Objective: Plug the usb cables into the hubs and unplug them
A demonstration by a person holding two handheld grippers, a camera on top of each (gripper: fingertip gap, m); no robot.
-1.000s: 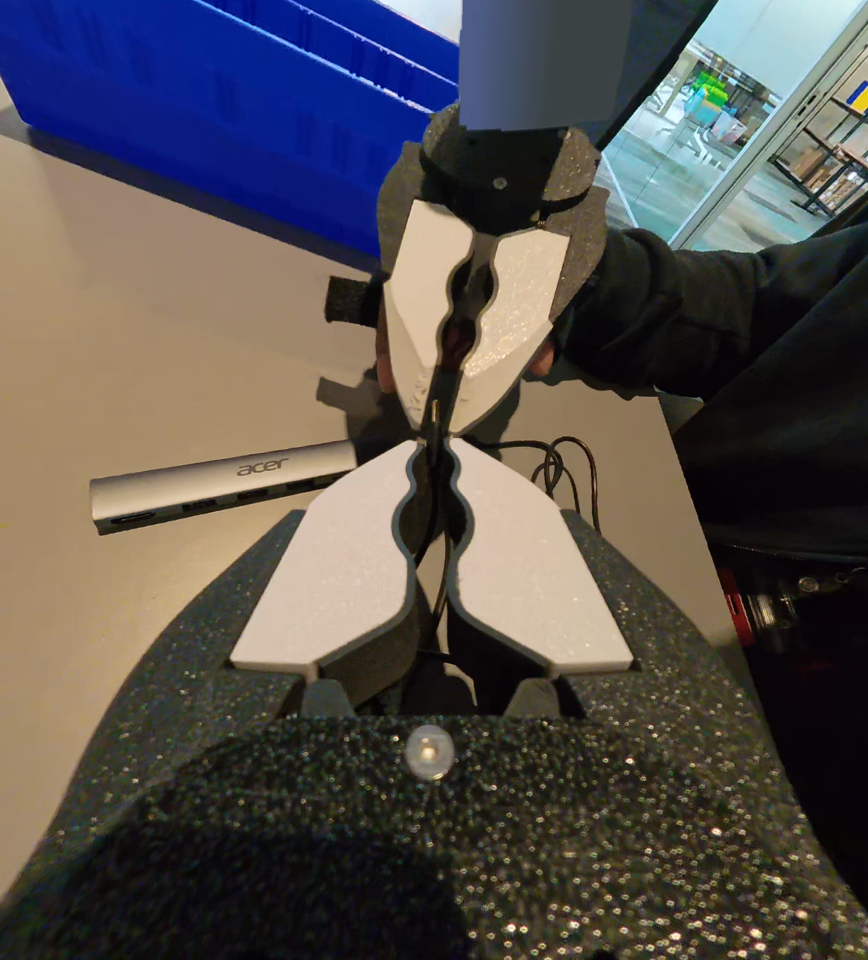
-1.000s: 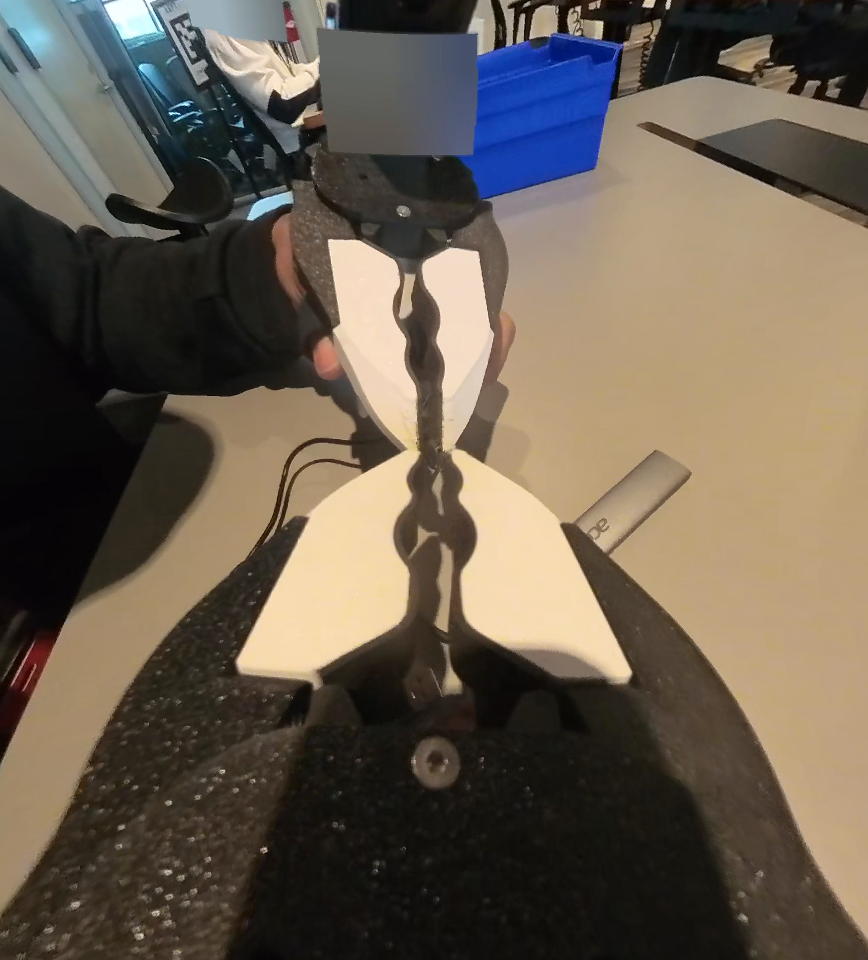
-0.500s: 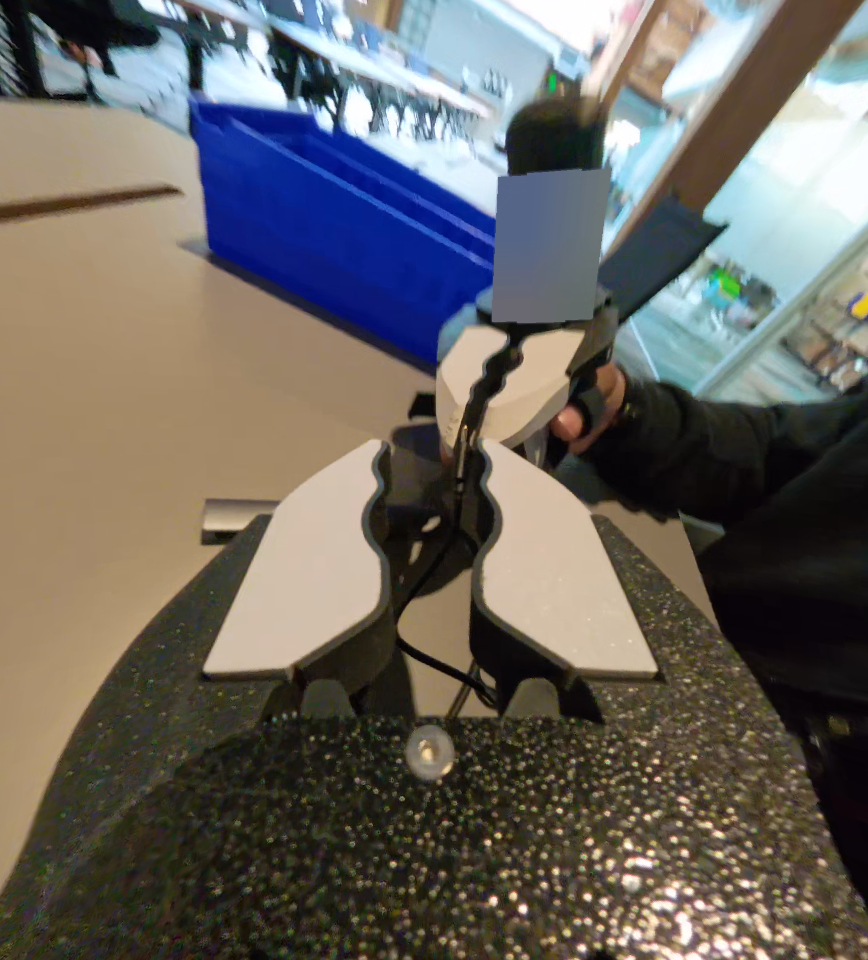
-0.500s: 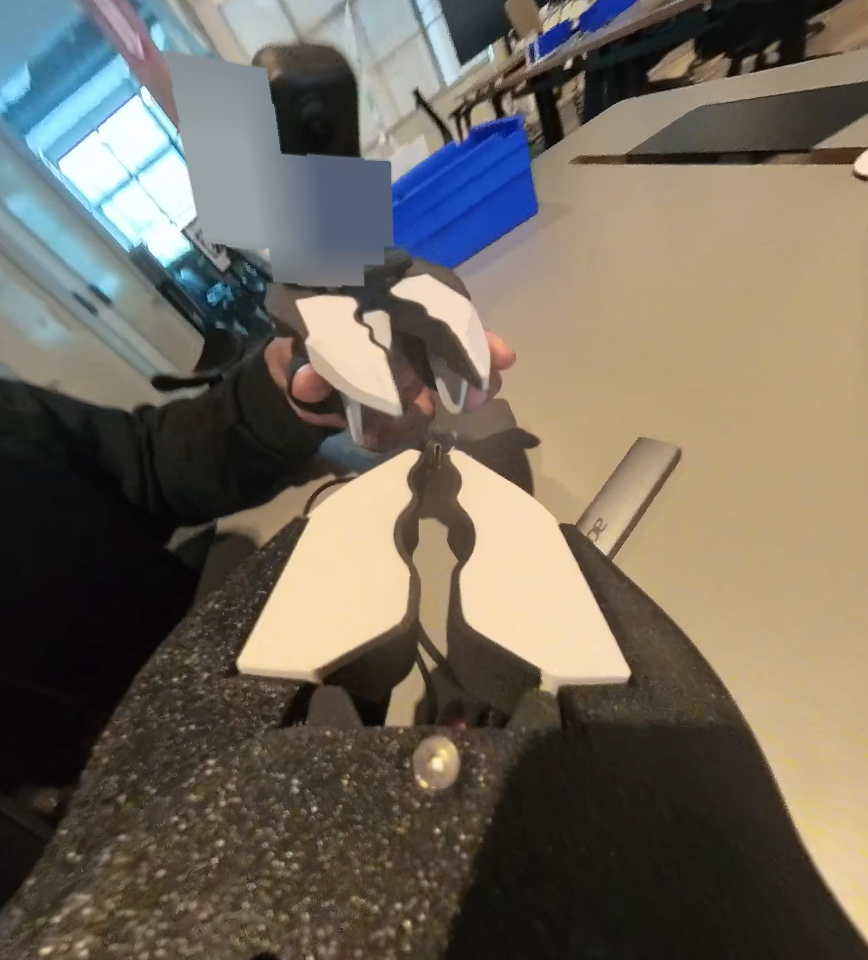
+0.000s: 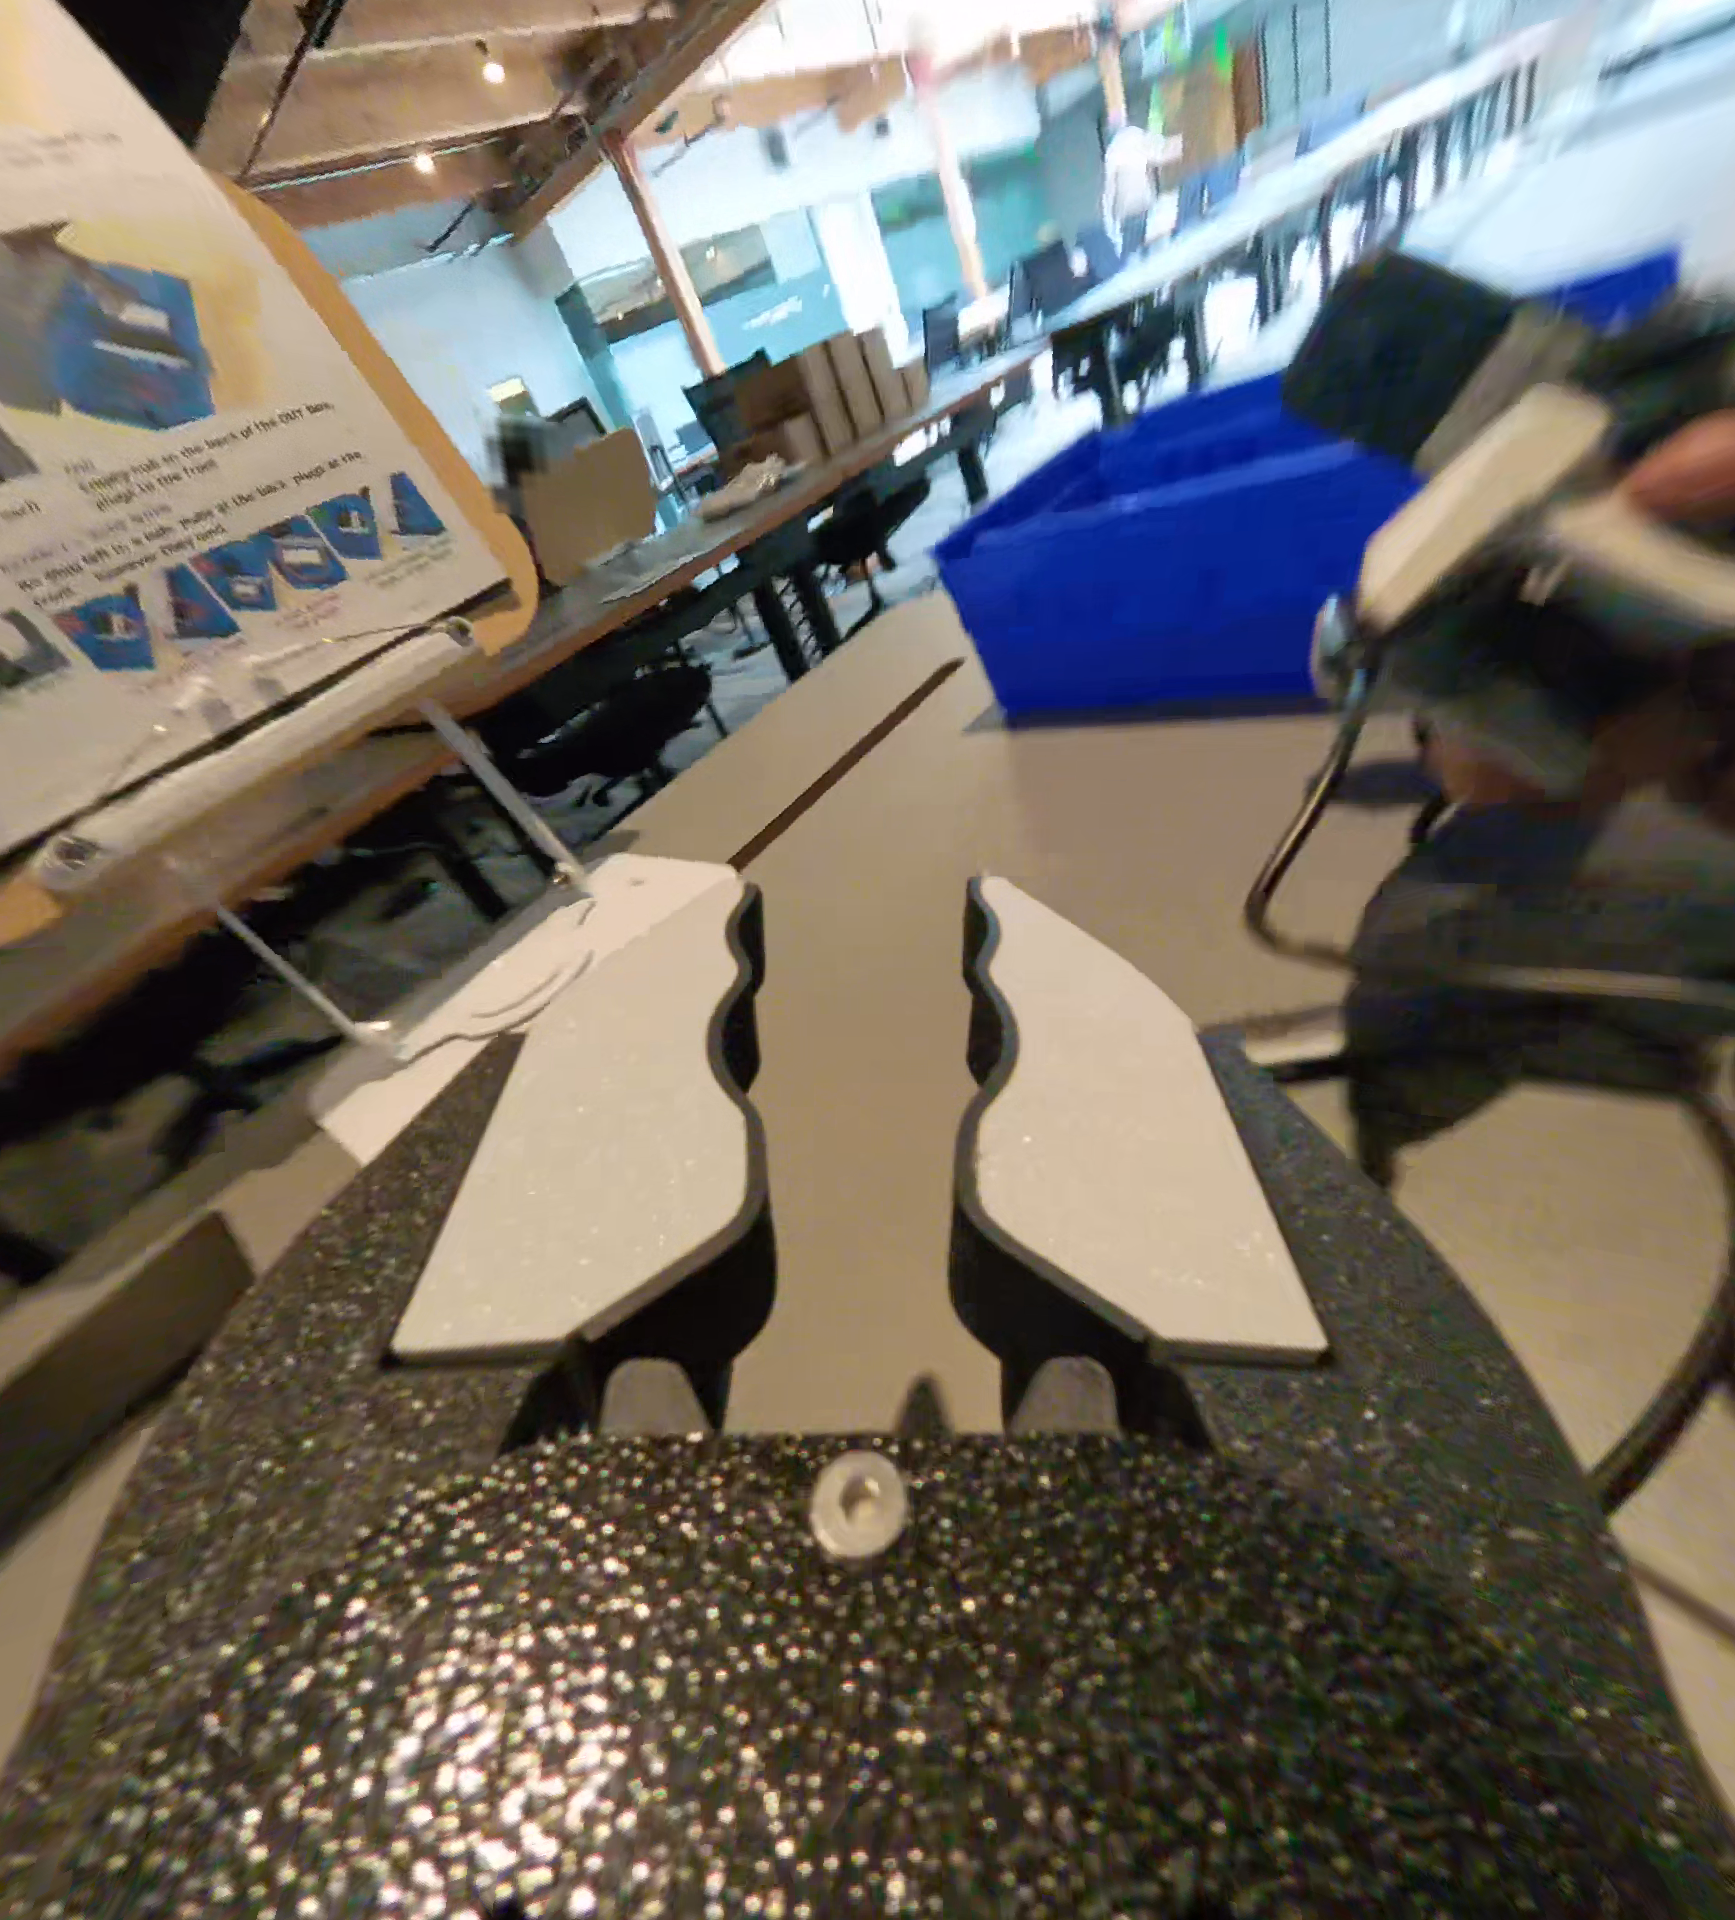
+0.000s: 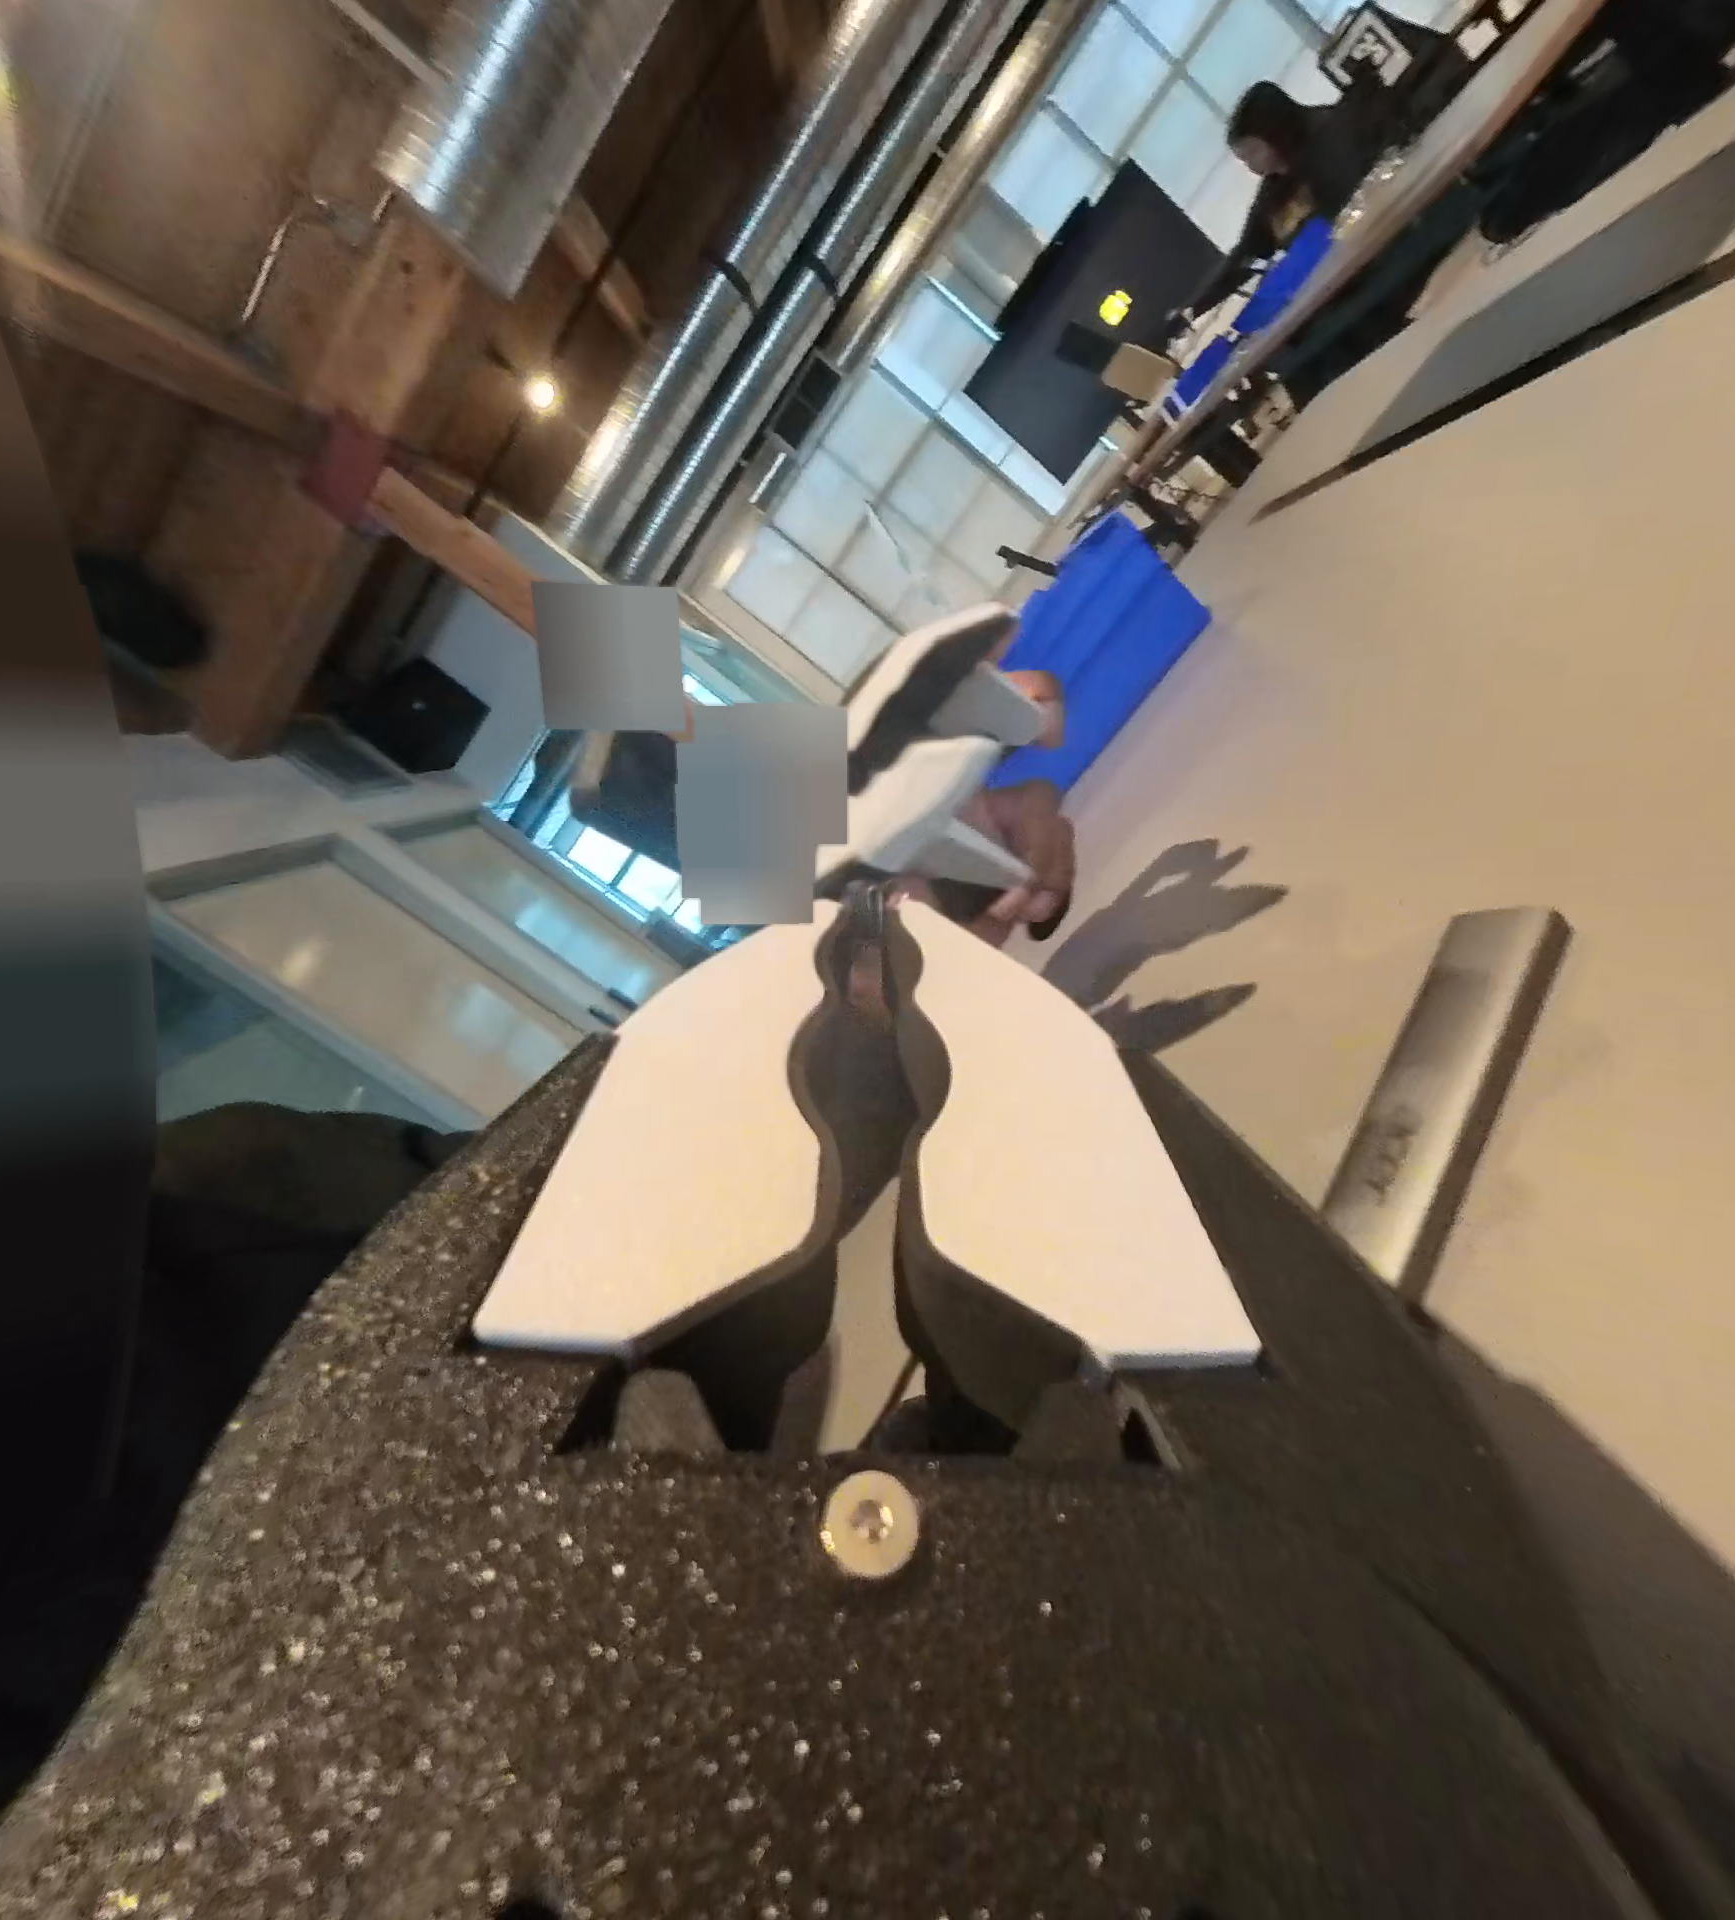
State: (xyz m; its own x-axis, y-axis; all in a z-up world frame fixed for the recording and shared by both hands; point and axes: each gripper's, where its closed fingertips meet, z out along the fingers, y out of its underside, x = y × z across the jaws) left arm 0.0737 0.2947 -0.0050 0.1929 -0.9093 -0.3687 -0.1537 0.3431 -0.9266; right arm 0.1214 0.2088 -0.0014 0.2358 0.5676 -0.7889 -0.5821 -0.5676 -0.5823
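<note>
On the left, a clipboard [image 5: 167,436] stands propped on its stand, off the work. Our left gripper [image 5: 863,914] comes next: its fingers are spread wide with only bare table [image 5: 863,1039] between them, so it holds nothing. It is free to fetch the hub, and we judge that is its job now.

Farther right in the left wrist view, the blue bin [image 5: 1143,561] sits at the back of the table, and the right gripper [image 5: 1382,603] hangs above the table, blurred. A black cable [image 5: 1304,821] drops from its tips and loops down toward the table.

In the right wrist view, our right gripper [image 6: 868,925] has its fingers pressed together at the tips, pinching the cable's [image 6: 863,920] end; a thin dark strand also runs back between the fingers. We cannot tell how the plug is turned, as it is too small here. The hub [image 6: 1455,1081] lies flat on the table to the right of this gripper, apart from both, with nothing plugged that we can see.

To do this step well, we should bring the left gripper down across the hub's long body and clamp it square, leaving its ports clear. Then we level the right gripper, line the plug with a port, and push straight along the hub's width. A tilted plug may jam or skid the hub. The slack cable should trail behind us, clear of the hub.
</note>
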